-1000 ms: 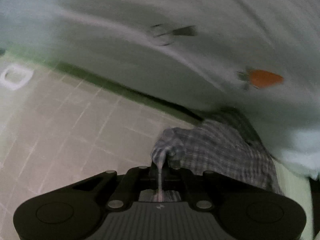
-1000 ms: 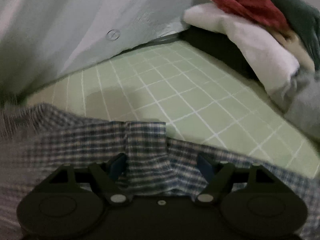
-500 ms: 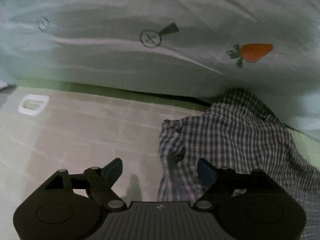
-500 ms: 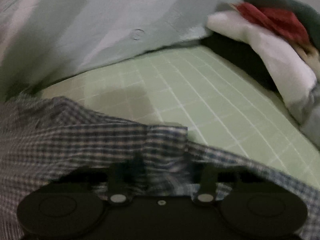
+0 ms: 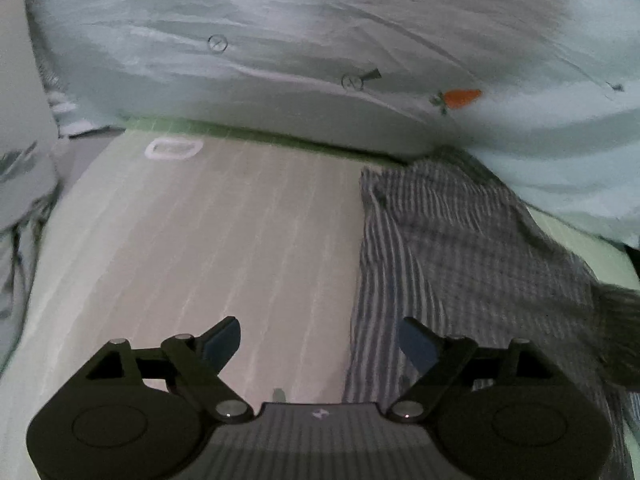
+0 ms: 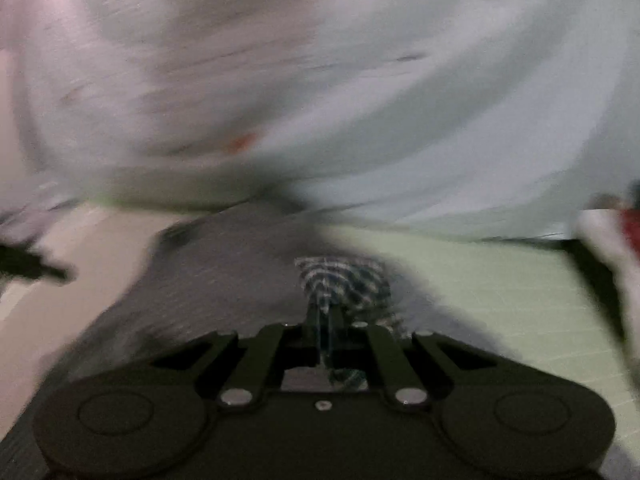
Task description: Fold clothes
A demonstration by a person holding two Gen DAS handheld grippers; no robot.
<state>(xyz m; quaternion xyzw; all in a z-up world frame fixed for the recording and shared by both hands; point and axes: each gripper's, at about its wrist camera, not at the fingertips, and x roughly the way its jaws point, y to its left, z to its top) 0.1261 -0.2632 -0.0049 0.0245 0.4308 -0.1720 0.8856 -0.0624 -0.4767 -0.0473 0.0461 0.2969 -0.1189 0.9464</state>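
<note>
Checked garment [image 5: 472, 248] judged light, limp, prone to bunching; right gripper [image 6: 325, 312] clenched on its hem; left gripper [image 5: 320, 340] opening, nothing between jaws; take opposite edge.

One checked shirt [image 5: 460, 248] lies on one green gridded mat [image 5: 208, 240]. One pale quilt [image 5: 320, 60] behind it shows two printed carrots [image 5: 460, 98]. Two tools show, the left tool [image 5: 320, 340] and the right tool [image 6: 325, 320].
</note>
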